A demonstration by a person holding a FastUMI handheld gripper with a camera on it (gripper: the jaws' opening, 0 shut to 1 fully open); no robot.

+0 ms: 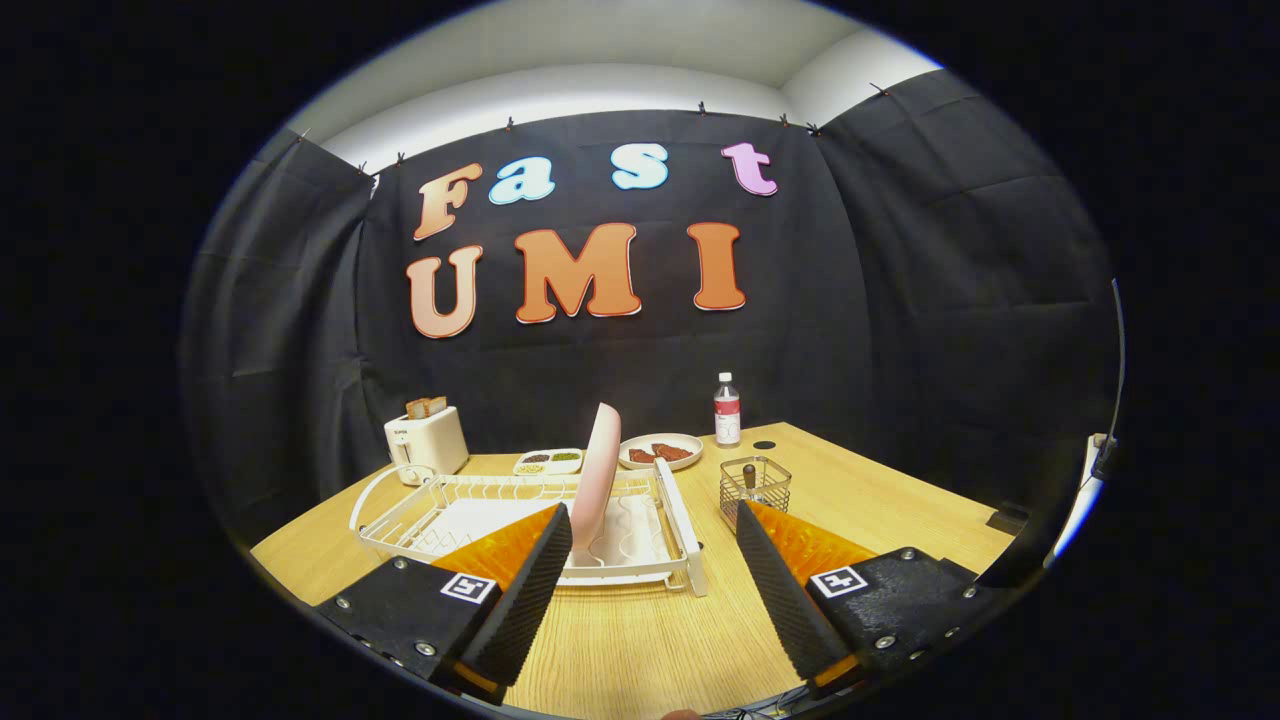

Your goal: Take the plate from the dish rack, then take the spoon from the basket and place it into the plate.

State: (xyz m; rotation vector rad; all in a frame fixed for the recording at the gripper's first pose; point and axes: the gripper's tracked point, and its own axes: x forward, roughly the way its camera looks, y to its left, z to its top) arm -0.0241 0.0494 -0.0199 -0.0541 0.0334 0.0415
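The gripper (655, 570) is wide open and holds nothing; its two fingers stand well apart above the bare table (640, 640). Just ahead of them is the white rack (470, 510), and in it the pink plate (596, 472) stands on its edge, nearly upright, near the rack's right end. The tip of the left finger (520, 600) appears just beside the plate's lower part, but whether they touch cannot be told from this view, because the fisheye bends the distances. The basket (755, 488) stands on the table to the right of the rack, beyond the right finger, and a dark handle, probably the spoon (749, 472), sticks up inside it. The step in hand seems to be the first one, taking the plate, and it is not yet done. To do it well, the gripper should shift a little to the left so that the plate's rim comes between the two fingers, then go forward and close on the upper rim, one finger on each face. After that, it is better to lift the plate straight up, so that it does not catch on the wires. Further back stand a toaster (427, 440), a bottle (727, 410) and a plate of food (660, 451), all well apart from the work.
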